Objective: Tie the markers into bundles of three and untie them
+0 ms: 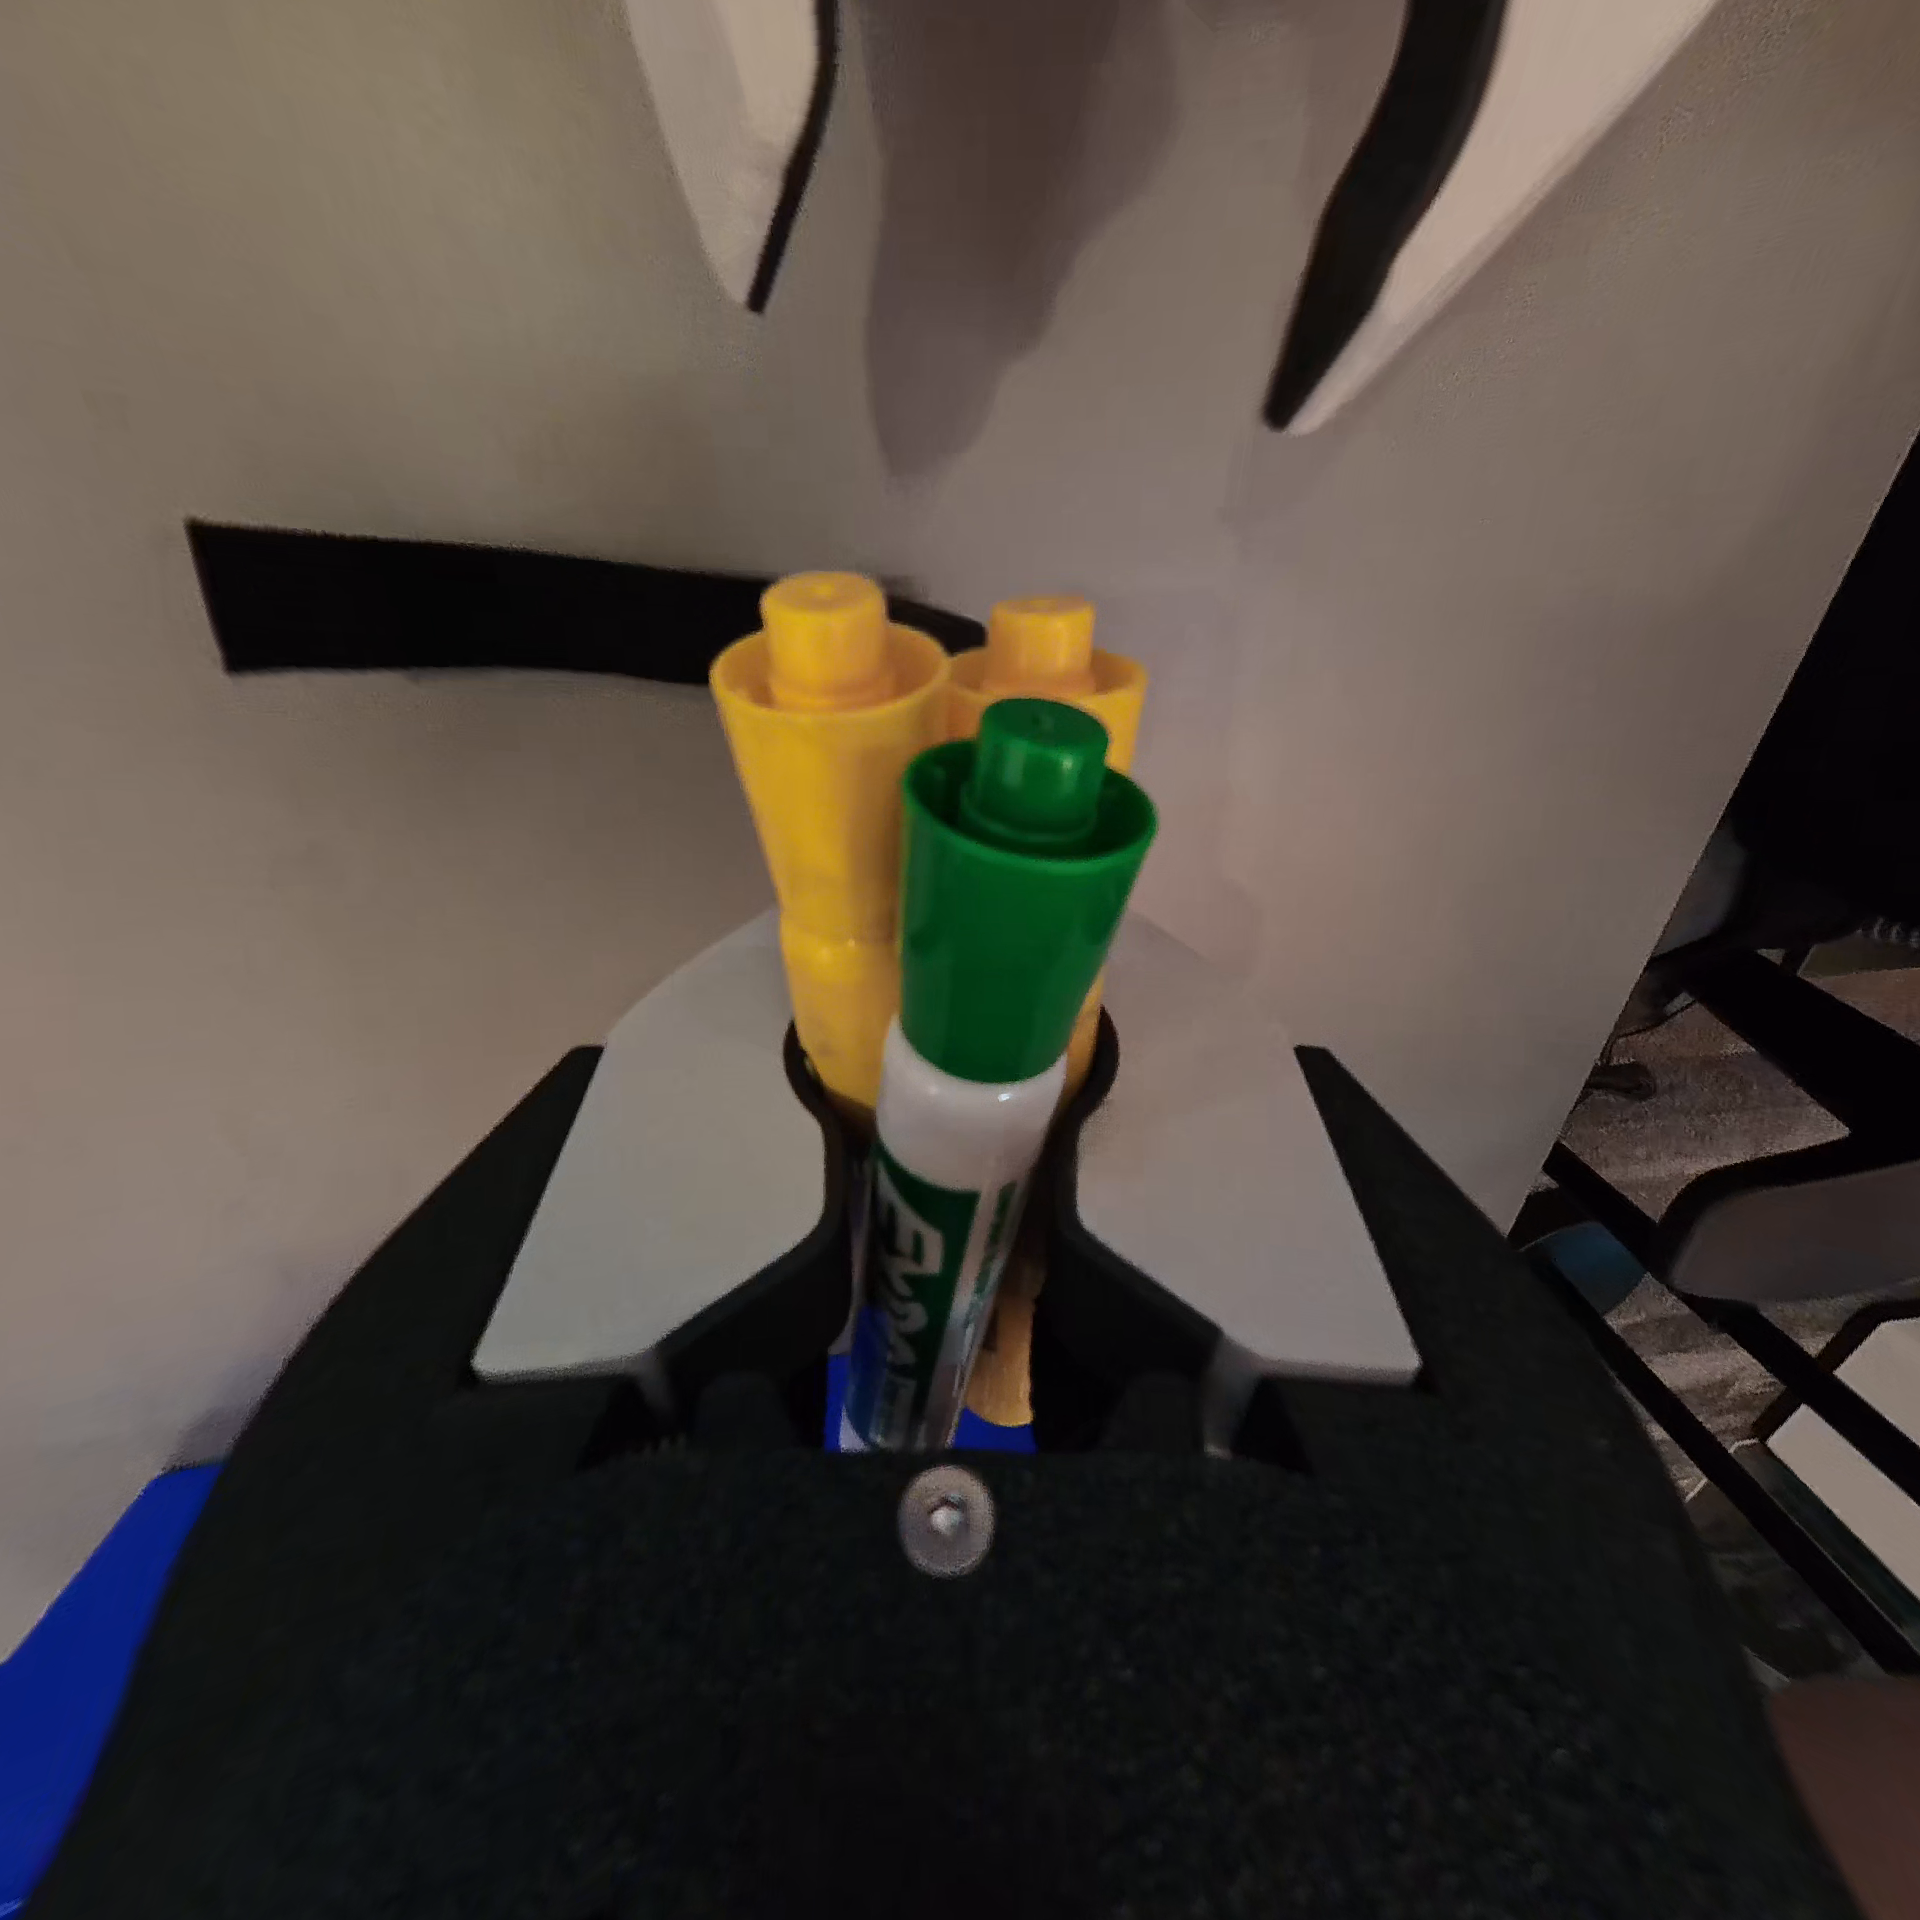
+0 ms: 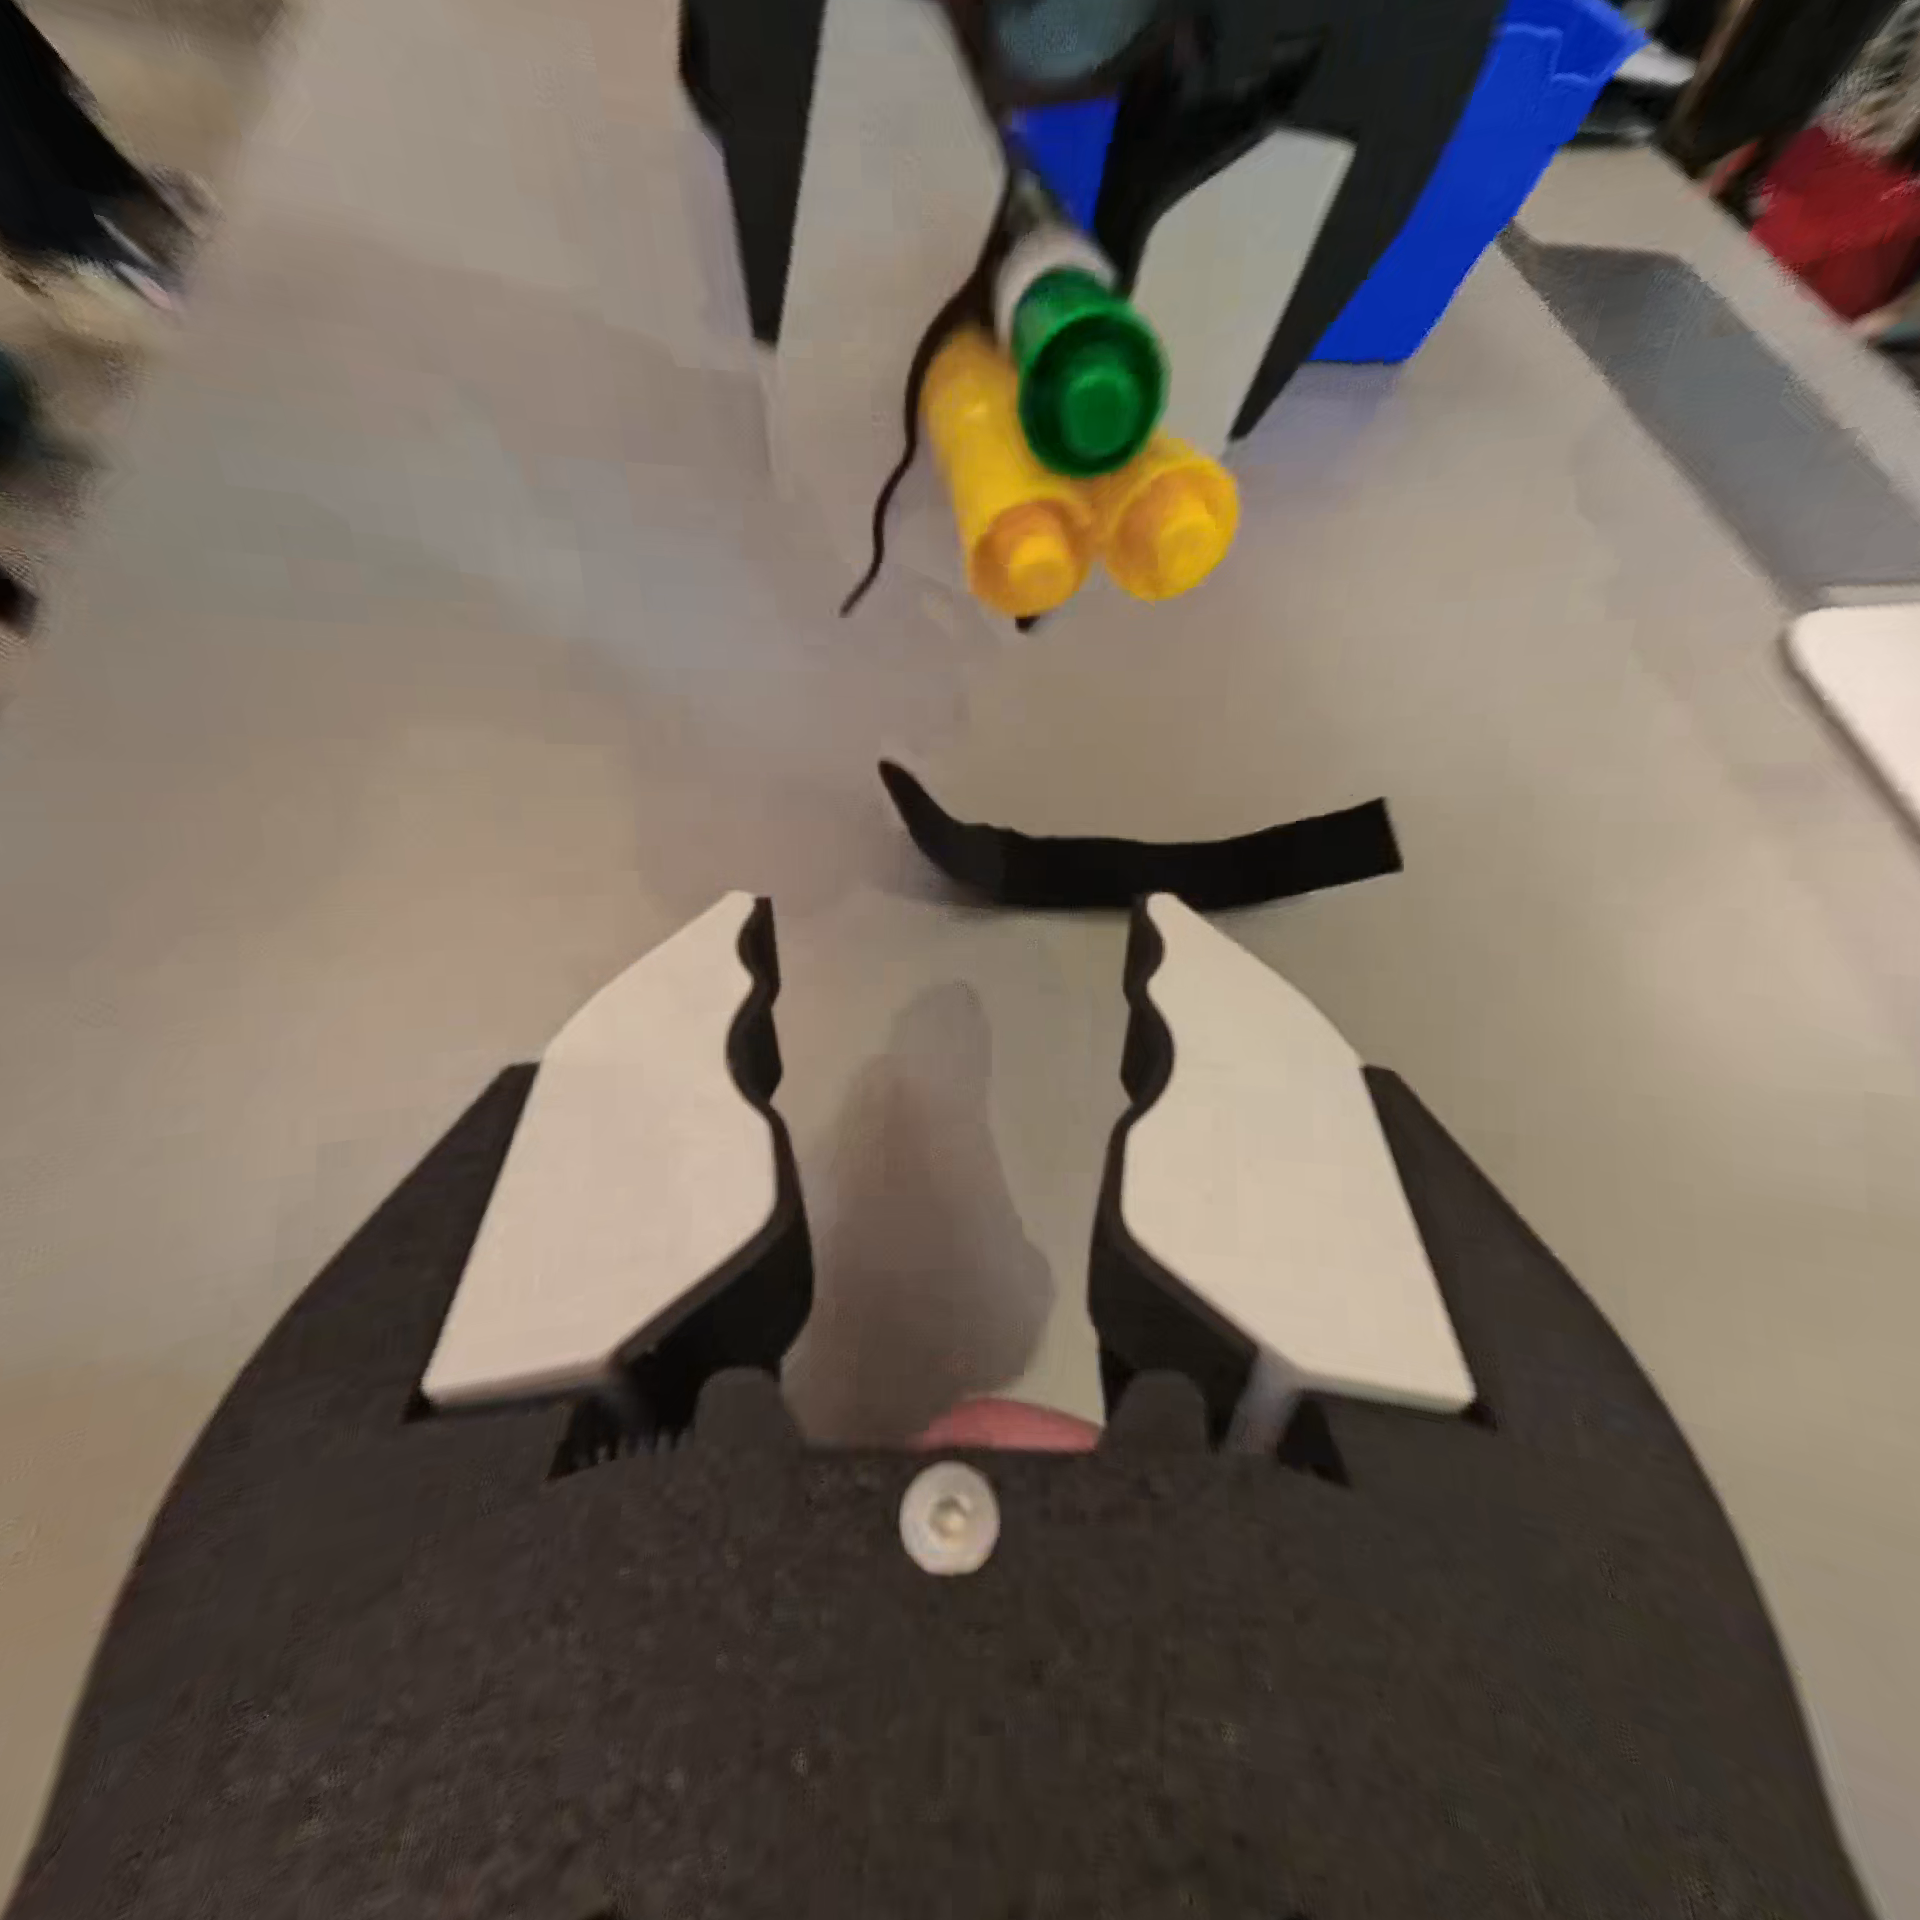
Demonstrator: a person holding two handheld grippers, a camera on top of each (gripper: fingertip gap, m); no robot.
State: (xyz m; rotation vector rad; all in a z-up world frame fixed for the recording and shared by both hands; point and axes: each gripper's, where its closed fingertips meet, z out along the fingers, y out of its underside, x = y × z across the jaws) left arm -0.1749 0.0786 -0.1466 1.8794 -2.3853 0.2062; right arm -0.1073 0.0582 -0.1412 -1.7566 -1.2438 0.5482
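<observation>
Between the white-faced fingers of the left gripper sit three capped markers, clamped together as a cluster: a green-capped marker with a white barrel nearest the camera and on top, and two yellow-capped markers side by side behind it. Their caps point away from the gripper, out over the pale grey tabletop. A thin black strap or cord hangs from the cluster on its left side in the right wrist view, its loose end trailing towards the table.

Beyond the caps, in the left wrist view, a flat black fabric strip lies on the table, well apart from the left gripper's fingers; its right end is hidden behind the yellow caps. The same strip, seen from the right wrist view, lies just past the fingertips of the right gripper, slightly curled up at its left end.

The right gripper holds nothing, and its fingers stand apart with bare table showing between them. It faces the left gripper across the strip, and in the left wrist view its two fingertips appear at the far edge, blurred. A blue box-like object stands on the table behind the left gripper.
</observation>
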